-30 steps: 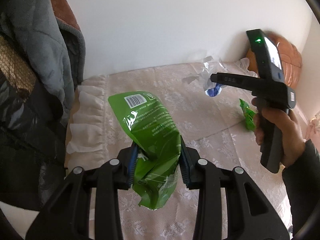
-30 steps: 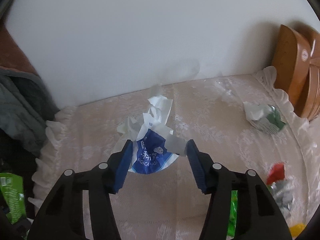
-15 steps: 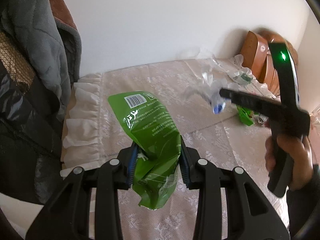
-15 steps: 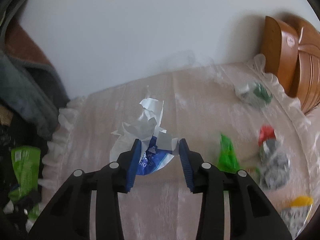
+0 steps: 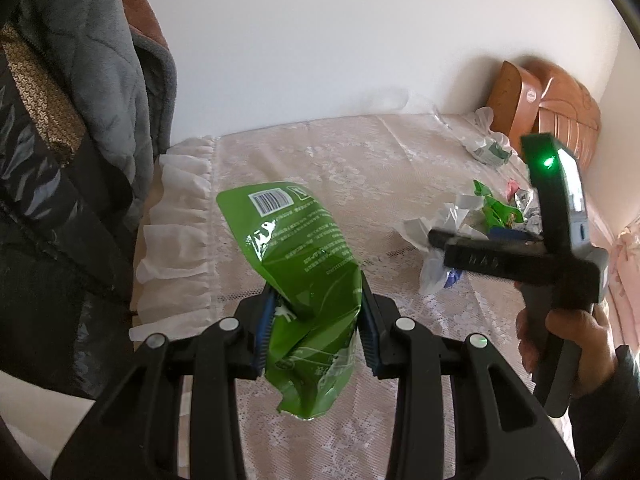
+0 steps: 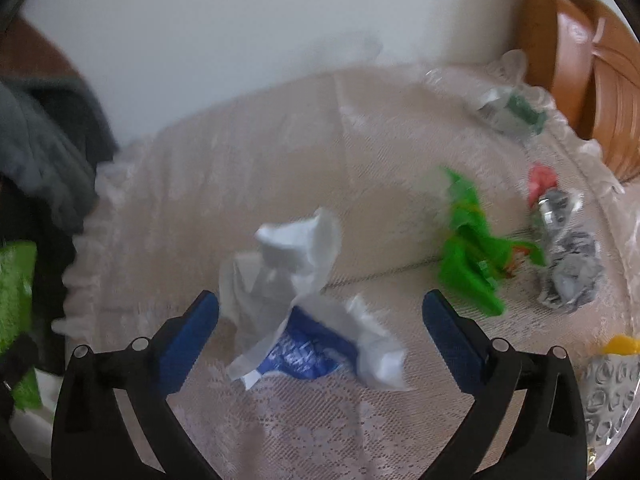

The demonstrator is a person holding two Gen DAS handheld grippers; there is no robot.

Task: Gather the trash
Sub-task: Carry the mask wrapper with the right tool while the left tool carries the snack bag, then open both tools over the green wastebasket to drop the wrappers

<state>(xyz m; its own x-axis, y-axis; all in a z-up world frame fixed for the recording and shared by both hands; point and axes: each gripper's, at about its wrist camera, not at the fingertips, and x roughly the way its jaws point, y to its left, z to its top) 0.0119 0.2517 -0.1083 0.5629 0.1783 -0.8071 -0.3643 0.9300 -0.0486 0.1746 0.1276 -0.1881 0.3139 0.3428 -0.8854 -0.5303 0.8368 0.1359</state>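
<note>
A: Nearest us, low centre of the left view, our left gripper point(image 5: 316, 320) has its jaws clenched on the green snack bag point(image 5: 296, 264), a crinkly foil pouch standing up, barcode end tilted toward upper left.

B: And our right gripper point(image 6: 320, 332)?

A: Jaws spread wide, empty. The white-and-blue wrapper point(image 6: 304, 300) lies between them on the lace tablecloth point(image 6: 248, 168), crumpled thin film, long axis running lower right. Farther right sit a green wrapper point(image 6: 472, 256) and crushed silver foil point(image 6: 572, 276).
</note>
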